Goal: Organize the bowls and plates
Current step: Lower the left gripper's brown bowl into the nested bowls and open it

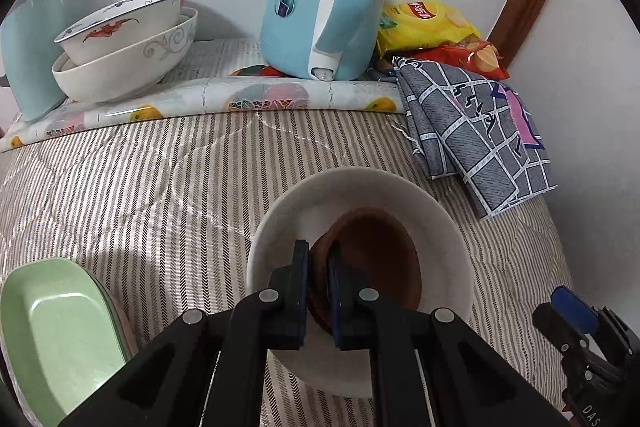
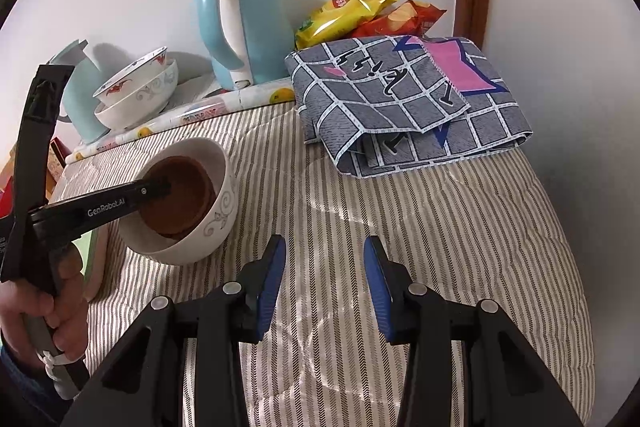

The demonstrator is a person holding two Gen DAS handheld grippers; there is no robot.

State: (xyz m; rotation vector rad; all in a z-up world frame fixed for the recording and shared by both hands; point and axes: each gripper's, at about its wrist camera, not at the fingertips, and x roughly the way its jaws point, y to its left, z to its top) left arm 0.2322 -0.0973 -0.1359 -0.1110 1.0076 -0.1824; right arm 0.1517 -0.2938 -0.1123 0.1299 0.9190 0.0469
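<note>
The left gripper (image 1: pixel 318 267) pinches the rim of the brown bowl (image 1: pixel 376 259), which sits inside the white bowl (image 1: pixel 400 195) near the middle of the striped bed cover (image 1: pixel 140 187). The right gripper (image 2: pixel 325 267) hangs wide open over the cover, holding nothing. Two more bowls (image 1: pixel 120 43) are stacked at the far left edge. A green dish (image 1: pixel 52 331), maybe a plate, lies at the near left.

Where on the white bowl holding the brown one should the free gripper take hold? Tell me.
Grip the white bowl by its rim on the side facing the right gripper, coming from above: one finger inside, one outside. The wall is thin there, and the left gripper occupies the brown bowl.
</note>
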